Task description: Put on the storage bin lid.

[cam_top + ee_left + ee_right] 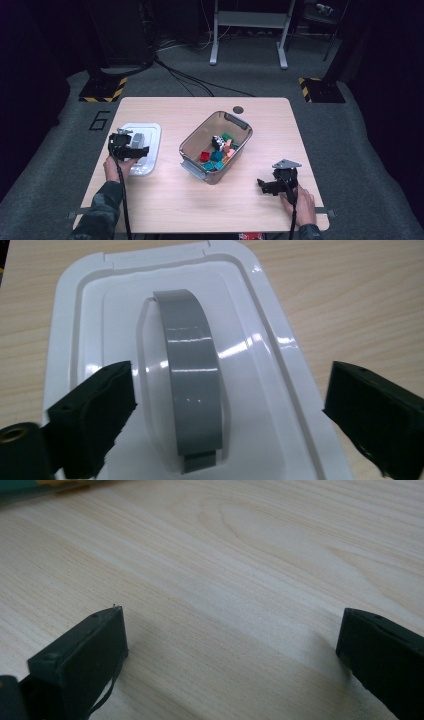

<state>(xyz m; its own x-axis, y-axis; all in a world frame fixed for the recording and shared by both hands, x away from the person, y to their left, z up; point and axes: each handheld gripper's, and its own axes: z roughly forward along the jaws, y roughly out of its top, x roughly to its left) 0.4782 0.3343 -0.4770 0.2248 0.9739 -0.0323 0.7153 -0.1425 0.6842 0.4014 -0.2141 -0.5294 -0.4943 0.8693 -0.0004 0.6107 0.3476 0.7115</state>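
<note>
Right gripper [266, 187]: near edge of the counter [210, 210], at the right, held in the person's right hand [302, 202]; jaws wide apart, nothing between them; bare wood below in the right gripper view.
Left gripper [142, 151]: at the left side of the counter, held in the left hand [117, 167], over the near part of the lid; jaws spread wide, gripping nothing.
Lid [280, 370]: white, rounded corners, lying flat on the counter at the left, well apart from the right gripper.
Handle [192, 370]: grey arched strap along the middle of the lid; in the left gripper view sits between the 2 black jaws, gaps on both sides, no contact visible.
Bin [240, 125]: clear brownish box in the middle of the counter, set at an angle, uncovered, just right of the lid but not touching it.
Blocks [217, 156]: small pieces in red, teal, green and pink, plus 1 black-and-white piece, heaped in the bin's bottom.
Hole [238, 109]: round dark cable opening near the counter's far edge, behind the bin.
Floor [350, 120]: grey carpet beyond, with cables and a grey metal frame.
</note>
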